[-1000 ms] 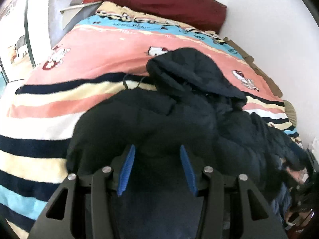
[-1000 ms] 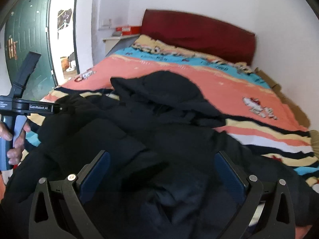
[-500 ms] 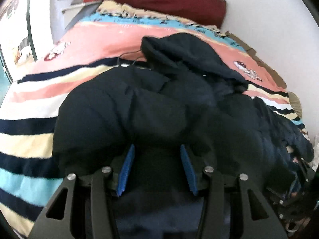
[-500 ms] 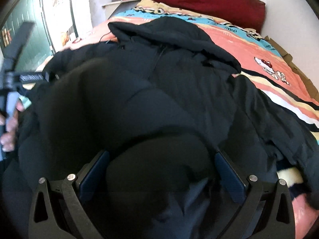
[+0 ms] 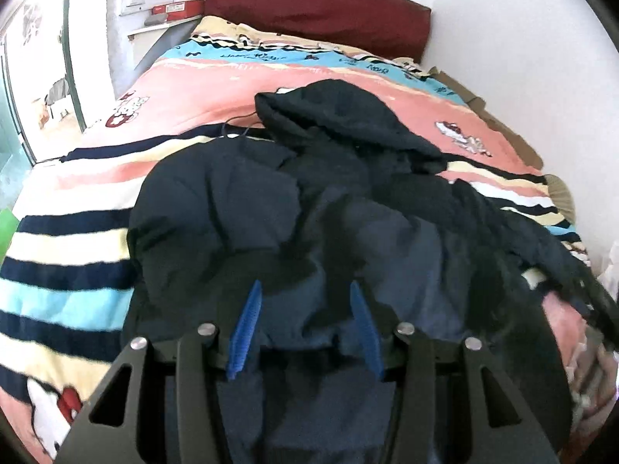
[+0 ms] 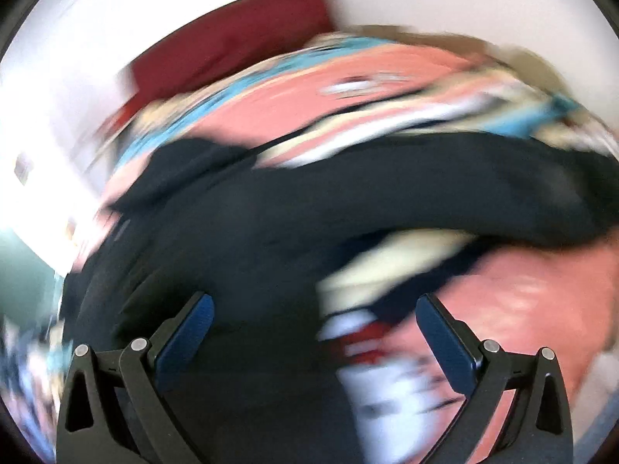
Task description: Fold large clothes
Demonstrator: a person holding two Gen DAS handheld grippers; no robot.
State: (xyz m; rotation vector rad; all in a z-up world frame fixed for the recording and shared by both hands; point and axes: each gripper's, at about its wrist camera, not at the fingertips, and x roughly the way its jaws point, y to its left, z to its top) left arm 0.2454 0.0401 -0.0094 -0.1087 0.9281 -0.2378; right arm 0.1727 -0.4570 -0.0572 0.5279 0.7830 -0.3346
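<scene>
The black hooded puffer jacket (image 5: 309, 201) lies lengthwise on the bed (image 5: 77, 232), hood away. The left gripper (image 5: 305, 324) pinches its near hem; the right gripper (image 6: 313, 332) hovers spread wide, blurred.

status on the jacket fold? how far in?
Early. Done: the black jacket lies on the striped bed, hood toward the headboard, but bunched. In hand: the left hand-held gripper has fabric between partly closed fingers; the right hand-held gripper is open, its view blurred. Left: smoothing, every fold.
</scene>
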